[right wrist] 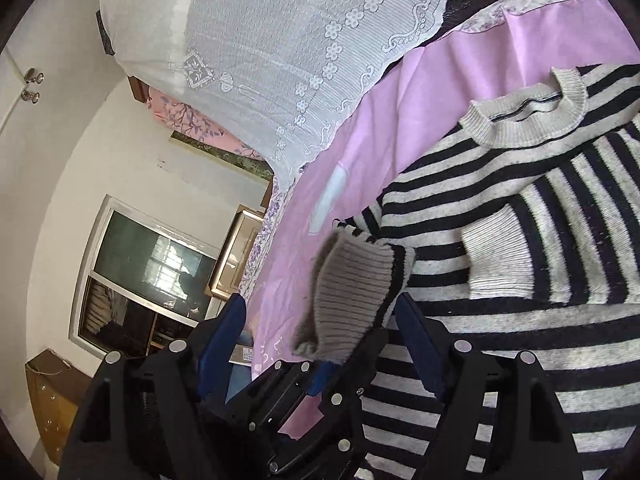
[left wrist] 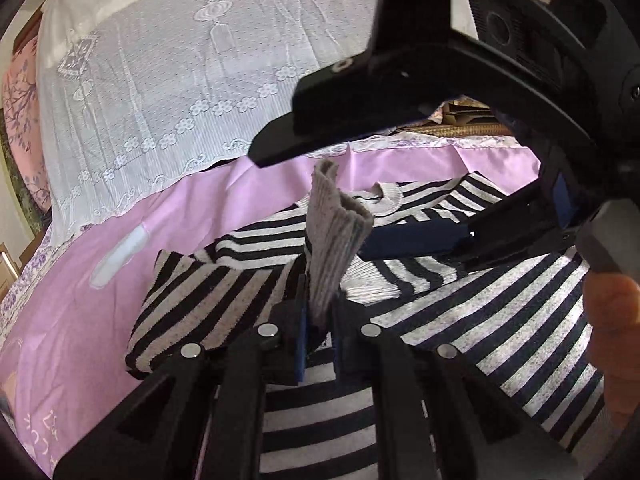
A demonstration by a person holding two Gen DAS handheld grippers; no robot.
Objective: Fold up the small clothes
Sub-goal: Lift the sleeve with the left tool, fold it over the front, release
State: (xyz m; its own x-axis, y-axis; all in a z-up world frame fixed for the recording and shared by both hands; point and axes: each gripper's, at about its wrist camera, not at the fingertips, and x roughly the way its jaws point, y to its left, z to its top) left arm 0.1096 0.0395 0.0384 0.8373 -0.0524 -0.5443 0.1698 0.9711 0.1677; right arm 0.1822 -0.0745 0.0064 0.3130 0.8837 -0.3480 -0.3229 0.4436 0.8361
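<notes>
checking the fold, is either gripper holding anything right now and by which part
The left gripper is shut on the ribbed cuff of the striped sweater. The right gripper is open, holding nothing.

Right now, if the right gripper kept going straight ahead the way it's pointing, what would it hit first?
Most likely the grey ribbed cuff held up by the left gripper, which sits between the open right gripper's fingers; depth is uncertain.

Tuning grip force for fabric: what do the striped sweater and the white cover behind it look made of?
Striped sweater: soft knit, likely wool or acrylic; ribbed cuff and collar, fuzzy matte surface. White cover: thin lace or net, probably synthetic; see-through mesh with floral motifs and scalloped edge.
</notes>
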